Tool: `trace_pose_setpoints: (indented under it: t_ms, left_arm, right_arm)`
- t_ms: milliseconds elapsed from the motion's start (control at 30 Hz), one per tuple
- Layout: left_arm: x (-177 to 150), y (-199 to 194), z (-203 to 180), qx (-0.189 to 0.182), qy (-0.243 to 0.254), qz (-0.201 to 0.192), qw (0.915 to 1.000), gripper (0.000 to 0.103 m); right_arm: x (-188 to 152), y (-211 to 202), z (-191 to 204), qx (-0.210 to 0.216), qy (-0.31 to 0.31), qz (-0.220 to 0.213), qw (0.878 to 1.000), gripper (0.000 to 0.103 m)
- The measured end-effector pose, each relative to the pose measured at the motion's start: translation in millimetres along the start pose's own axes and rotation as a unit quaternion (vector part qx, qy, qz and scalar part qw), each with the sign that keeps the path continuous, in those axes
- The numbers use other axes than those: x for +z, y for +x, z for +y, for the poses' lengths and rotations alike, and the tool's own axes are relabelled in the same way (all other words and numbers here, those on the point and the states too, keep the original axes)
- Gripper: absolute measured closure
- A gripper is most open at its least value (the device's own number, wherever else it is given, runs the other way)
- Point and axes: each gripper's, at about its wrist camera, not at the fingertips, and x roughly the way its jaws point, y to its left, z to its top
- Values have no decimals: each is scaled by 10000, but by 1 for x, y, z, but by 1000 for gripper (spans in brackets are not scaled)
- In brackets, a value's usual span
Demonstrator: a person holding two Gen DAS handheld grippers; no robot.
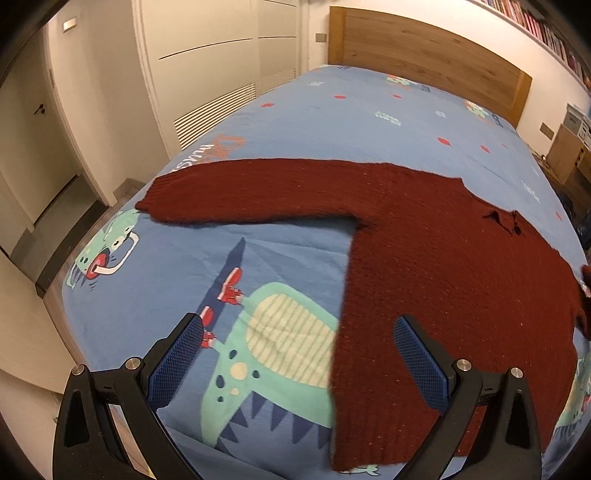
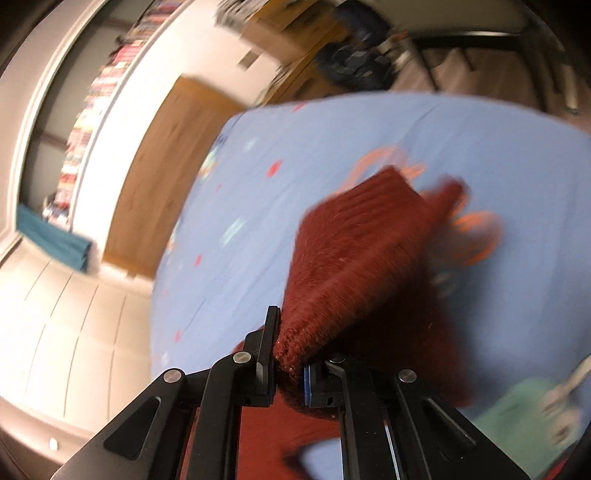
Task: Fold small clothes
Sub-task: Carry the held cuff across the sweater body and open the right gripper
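Partly blurred: right tool (image 2: 289, 363) clamps sweater (image 1: 443, 266) sleeve; left tool (image 1: 299, 354) spread.

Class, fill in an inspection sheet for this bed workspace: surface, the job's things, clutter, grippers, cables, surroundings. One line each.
Surface: blue dinosaur-print bedsheet, fairly smooth.
Job's things: dark red knitted sweater, body flat, one sleeve stretched sideways; the other sleeve lifted.
Clutter: nothing seen on the bed besides the sweater.
Grippers: left gripper open, hovering over the sweater's side edge; right gripper shut on the sleeve end.
Cables: nothing seen.
Surroundings: wooden headboard, white wardrobe doors, bookshelf above; right view blurred.
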Motion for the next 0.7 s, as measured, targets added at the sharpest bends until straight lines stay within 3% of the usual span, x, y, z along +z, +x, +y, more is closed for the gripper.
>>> trace_pose_setpoints:
  t_ms: [400,700]
  left_arm:
    - [-2,-3,60,149,-462,-87,9988,2]
    - [-11,2,83,198,-638,-4,9978,2]
  right_arm:
    - [-104,113,158,1037,-634,1218,9851,93]
    - [-162,157,220,1154,-1346,1690,9695,93]
